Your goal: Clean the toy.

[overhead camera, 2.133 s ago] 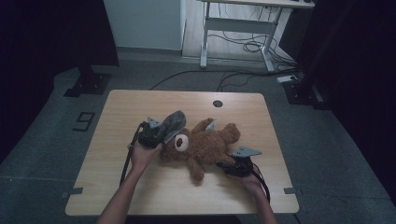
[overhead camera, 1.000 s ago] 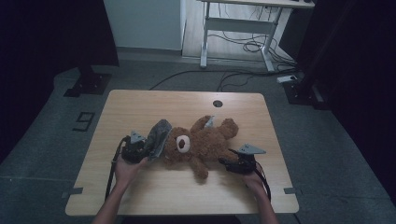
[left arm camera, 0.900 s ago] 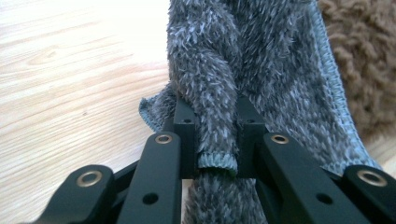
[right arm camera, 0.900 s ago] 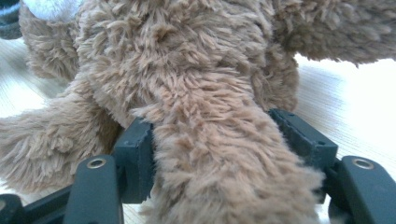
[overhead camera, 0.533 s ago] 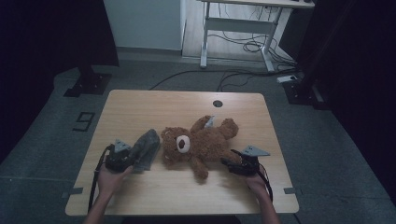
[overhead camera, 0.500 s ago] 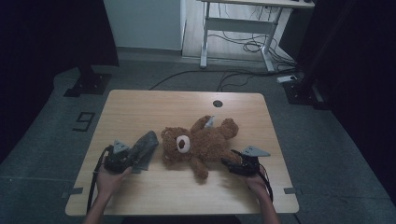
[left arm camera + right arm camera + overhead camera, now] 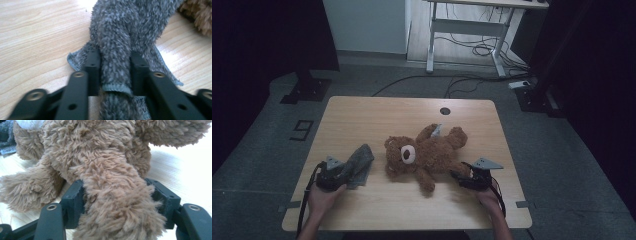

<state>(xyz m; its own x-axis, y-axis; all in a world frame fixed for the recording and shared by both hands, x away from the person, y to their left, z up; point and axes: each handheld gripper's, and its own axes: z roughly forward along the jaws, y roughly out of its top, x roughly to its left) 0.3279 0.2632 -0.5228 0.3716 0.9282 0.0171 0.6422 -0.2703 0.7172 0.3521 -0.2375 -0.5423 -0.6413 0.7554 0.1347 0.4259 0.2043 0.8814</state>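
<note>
A: What does the grey cloth (image 7: 356, 164) look like right now?

B: A fuzzy, dark grey piece with a stitched hem; it lies bunched on the wooden table (image 7: 377, 115), near the front left corner, just left of the brown teddy bear (image 7: 424, 154); in the left gripper view a thick fold of it runs up between the two black jaws.

A: Is the left gripper (image 7: 115, 72) clamped on it?

B: Its jaws have just been opening; the fold sits between them and brushes both inner faces, but it bulges freely rather than being squeezed, so I read the grip as released.

A: And the right gripper (image 7: 117, 202)?

B: Clenched on one of the bear's legs; the fur swells out around both pads; the bear lies on its back at mid-table, head toward the cloth.

A: How much room is there?

B: The cloth is close to the left edge and the front edge; bare wood stretches behind it to the far edge; the cable hole (image 7: 445, 111) is well apart; to the right the bear's head is just beside it.
</note>
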